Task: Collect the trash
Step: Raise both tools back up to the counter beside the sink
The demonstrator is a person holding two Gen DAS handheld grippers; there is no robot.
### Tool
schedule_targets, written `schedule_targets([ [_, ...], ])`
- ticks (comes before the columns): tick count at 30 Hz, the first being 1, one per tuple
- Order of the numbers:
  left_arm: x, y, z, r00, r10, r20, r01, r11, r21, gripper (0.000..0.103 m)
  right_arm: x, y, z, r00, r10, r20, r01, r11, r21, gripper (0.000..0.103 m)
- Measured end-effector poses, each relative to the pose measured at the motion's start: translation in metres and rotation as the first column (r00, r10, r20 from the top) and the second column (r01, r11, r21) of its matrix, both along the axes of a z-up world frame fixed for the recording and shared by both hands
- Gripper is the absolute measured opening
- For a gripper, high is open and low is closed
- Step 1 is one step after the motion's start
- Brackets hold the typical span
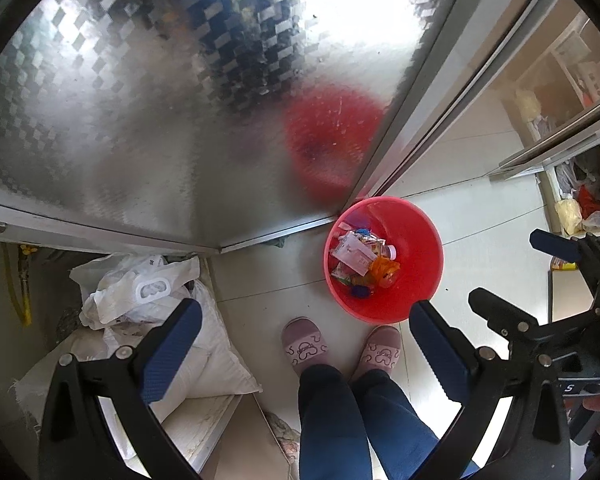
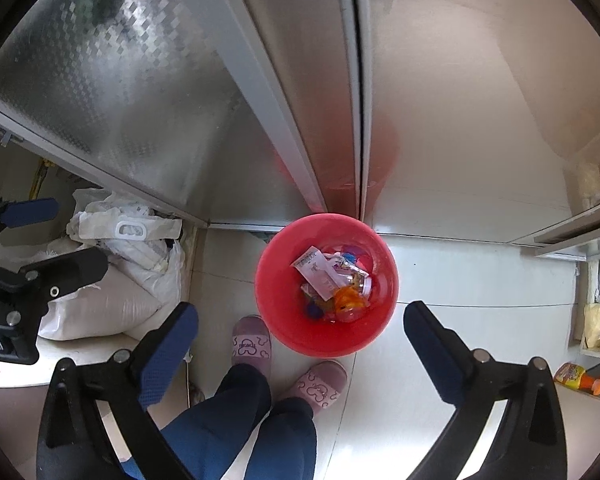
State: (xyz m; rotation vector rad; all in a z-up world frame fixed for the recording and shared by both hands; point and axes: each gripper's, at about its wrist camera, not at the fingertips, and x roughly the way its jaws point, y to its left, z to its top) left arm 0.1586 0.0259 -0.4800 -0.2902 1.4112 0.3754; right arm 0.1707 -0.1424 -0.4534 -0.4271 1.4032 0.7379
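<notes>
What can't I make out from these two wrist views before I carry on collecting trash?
- Lower layers of litter in the red plastic bin: covered by the white paper slip and orange wrapper, both views.
- Contents of the white plastic bags by the cabinet: opaque, partly behind the left gripper.
- Print on that slip: too small.
- Shelf items at right, left wrist view: cut off by the edge and the right gripper.

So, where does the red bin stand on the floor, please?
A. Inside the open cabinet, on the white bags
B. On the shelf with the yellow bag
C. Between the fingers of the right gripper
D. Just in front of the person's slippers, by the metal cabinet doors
D: the red bin sits on the floor just ahead of the slippers, at the foot of the metal cabinet doors.
</notes>
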Motion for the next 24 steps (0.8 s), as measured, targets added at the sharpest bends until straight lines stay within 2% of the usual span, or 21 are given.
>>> schedule_targets([
  [5, -0.002, 0.0, 0.02, 1.0, -0.004, 0.023, 0.004, 1.0, 0.003, 0.103, 0.001, 0.001, 0.016, 1.0, 0.006, 0.012, -0.005, 1.0, -0.016, 0.102],
  [9, -0.003, -0.008, 0.057, 0.998, -0.024, 0.05, 0.023, 1.0, 0.02, 0.103, 0.003, -0.003, 0.048, 0.999, -0.022, 0.025, 0.022, 1.0, -0.005, 0.103],
  [16, -0.01, -0.016, 0.15, 0.995, -0.036, 0.096, 0.032, 0.999, 0.035, 0.103, 0.001, -0.009, 0.135, 0.997, -0.068, 0.039, 0.069, 0.997, -0.026, 0.103],
  [24, -0.016, -0.014, 0.277, 0.971, -0.04, 0.236, 0.019, 0.996, 0.092, 0.103, -0.005, -0.004, 0.252, 0.99, -0.084, 0.117, 0.08, 0.996, 0.036, 0.103],
])
